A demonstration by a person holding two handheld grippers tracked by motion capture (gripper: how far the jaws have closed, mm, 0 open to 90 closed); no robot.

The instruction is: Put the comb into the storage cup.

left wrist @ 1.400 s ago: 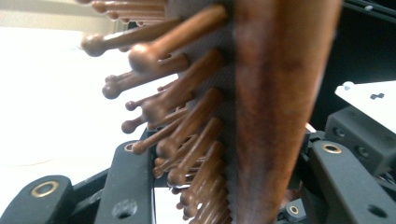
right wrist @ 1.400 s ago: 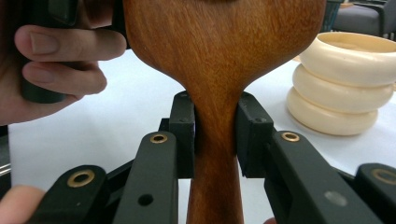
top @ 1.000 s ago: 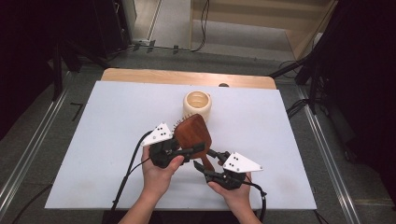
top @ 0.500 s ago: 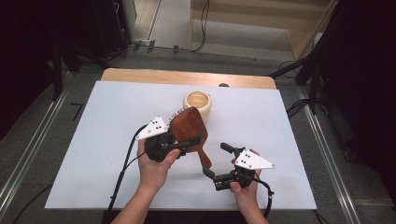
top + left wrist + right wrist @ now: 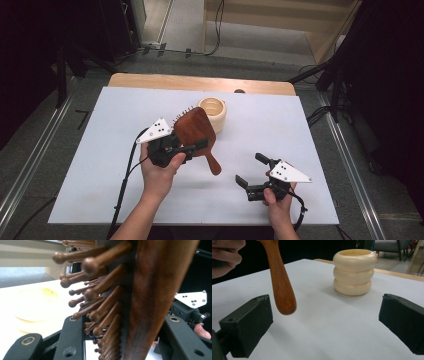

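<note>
Hairbrush (image 5: 195, 134) of dark wood sits clamped in the left tool (image 5: 186, 148) in the high view, lifted off the white tabletop (image 5: 90, 150) with its smooth back facing up and its handle slanting down toward the person's side. A cream ribbed cup (image 5: 214, 114) stands on the tabletop just behind the brush head. The right tool (image 5: 251, 170) is held low, well apart from the brush handle, its jaws spread wide with nothing between them — they have just been opening.

From the left gripper view, the hairbrush (image 5: 150, 295) stands edge-on between the two black jaws, which press on it from both sides; its rounded wooden bristles (image 5: 100, 307) point left toward the blurred cream cup (image 5: 35, 305). The other tool's grey plate (image 5: 191, 299) shows at the right.

From the right gripper view, the two black jaws stand far apart at the frame's edges — empty. The brush handle (image 5: 280, 282) hangs down from the upper left, its rounded end above the tabletop (image 5: 332, 327), beside a hand (image 5: 224, 255). The cream cup (image 5: 354, 271) stands upright beyond.
</note>
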